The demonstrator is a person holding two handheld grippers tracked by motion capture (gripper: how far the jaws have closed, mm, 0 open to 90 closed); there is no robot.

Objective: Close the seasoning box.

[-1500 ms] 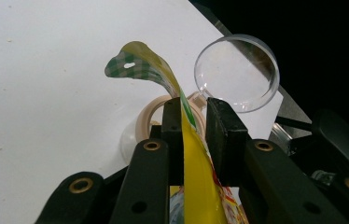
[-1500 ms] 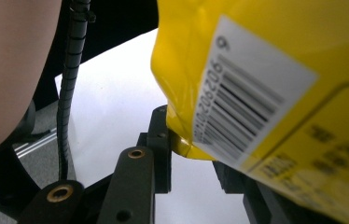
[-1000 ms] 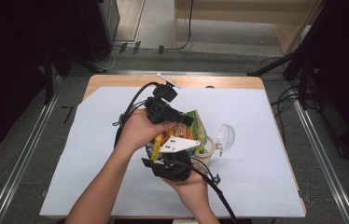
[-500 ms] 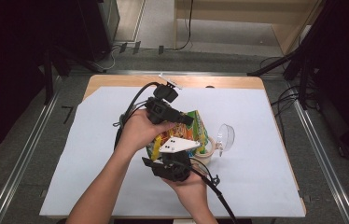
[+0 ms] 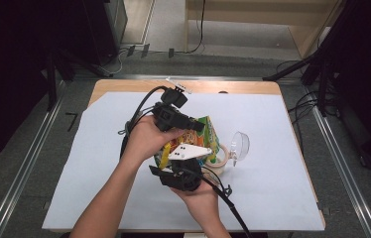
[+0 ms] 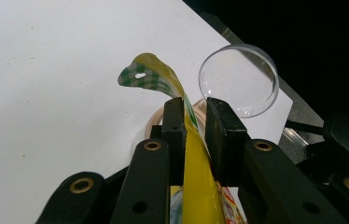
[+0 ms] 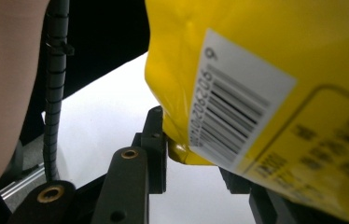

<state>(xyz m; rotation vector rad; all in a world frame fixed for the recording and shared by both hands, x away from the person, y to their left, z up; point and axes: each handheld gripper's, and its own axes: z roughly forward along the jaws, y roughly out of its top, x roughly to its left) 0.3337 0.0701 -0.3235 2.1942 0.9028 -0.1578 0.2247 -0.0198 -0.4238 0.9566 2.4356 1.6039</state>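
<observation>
The snack bag [image 7: 266, 93] between my jaws is glossy yellow plastic film, smooth, with a matt white paper-like barcode label on it. My left gripper [image 6: 195, 119] has matt black jaws, probably hard plastic, with brass-coloured metal rivets. The lid [image 6: 239, 79] is clear, shiny plastic. The sheet [image 5: 99, 148] covering the table looks like matt white paper, faintly speckled. The table [image 5: 124, 85] edge is smooth, light wood.
</observation>
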